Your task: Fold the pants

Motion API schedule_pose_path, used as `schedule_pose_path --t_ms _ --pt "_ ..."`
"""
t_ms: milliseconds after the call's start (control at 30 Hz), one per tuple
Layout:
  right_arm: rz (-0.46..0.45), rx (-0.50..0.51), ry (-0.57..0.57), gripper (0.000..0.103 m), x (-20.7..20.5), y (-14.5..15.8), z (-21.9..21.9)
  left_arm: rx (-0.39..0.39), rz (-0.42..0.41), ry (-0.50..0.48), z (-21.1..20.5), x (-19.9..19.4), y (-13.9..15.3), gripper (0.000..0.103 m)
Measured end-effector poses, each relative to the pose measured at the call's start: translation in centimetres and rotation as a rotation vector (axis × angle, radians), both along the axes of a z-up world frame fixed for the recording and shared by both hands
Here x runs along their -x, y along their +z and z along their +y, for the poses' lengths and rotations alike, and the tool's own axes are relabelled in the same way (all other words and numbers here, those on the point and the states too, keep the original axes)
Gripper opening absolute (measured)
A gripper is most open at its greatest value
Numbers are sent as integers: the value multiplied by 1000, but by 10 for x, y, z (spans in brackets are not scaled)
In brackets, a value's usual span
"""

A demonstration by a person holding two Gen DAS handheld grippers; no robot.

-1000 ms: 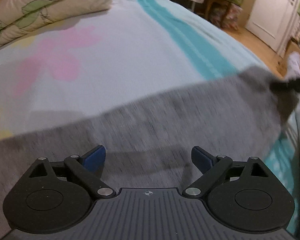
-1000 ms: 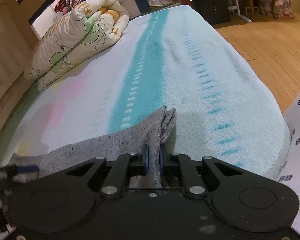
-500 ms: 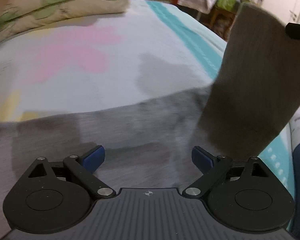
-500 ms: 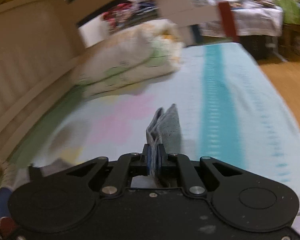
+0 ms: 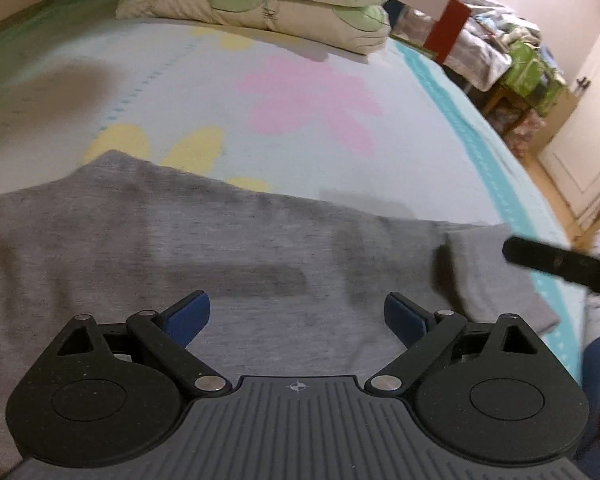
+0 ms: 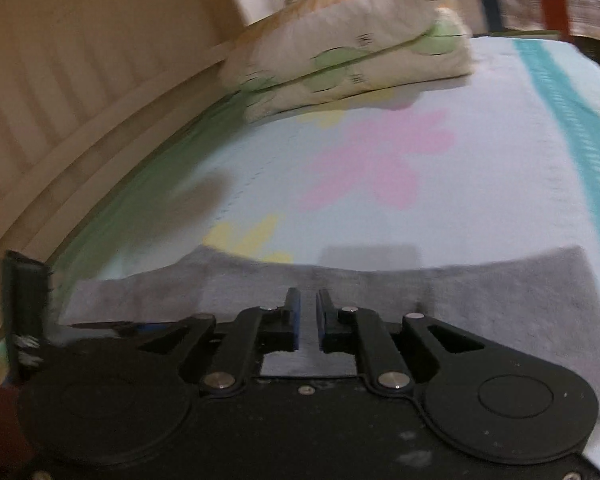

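With grey knit pants flat on pastel flowered blanket: left gripper wide open, empty; right gripper just opened narrowly, gripping nothing.

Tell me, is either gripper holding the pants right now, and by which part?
Neither. The right gripper has just been opening, with a clear gap between its pads above the grey pants. The left gripper is wide open over the pants, gripping nothing.
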State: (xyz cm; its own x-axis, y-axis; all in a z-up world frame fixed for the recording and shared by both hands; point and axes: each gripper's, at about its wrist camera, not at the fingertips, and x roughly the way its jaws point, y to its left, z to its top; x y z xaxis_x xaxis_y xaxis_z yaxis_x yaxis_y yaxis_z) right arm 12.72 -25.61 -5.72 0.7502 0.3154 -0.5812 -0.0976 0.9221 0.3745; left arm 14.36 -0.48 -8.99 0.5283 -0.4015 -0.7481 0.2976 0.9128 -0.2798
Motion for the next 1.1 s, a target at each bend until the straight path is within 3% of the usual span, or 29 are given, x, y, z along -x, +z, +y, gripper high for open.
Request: schedule_pose_path --t_ms 33,167,300,433,633,700,900,1100 --pt "2 49 -29 30 5 -2 -7 11 1 -16 -5 1 0 95" --pt "15 192 -116 30 21 -11 -41 60 23 -92 -42 -1 -4 95" --pt "4 240 -166 31 33 -23 -72 89 61 -156 -84 -4 -15 96" --pt "21 225 -186 31 35 -45 -80 113 115 -187 -121 -13 -30 96" --pt "32 203 -165 33 38 -68 -75 144 212 -172 -145 -23 -54 97" --pt "28 215 -156 36 37 -67 -73 155 215 -170 -150 -26 -57 102" --pt "85 191 -200 39 33 -73 -82 219 218 -185 -158 -29 -54 102" --pt "81 175 -249 40 34 -71 -91 279 232 -164 -160 -36 -57 100"
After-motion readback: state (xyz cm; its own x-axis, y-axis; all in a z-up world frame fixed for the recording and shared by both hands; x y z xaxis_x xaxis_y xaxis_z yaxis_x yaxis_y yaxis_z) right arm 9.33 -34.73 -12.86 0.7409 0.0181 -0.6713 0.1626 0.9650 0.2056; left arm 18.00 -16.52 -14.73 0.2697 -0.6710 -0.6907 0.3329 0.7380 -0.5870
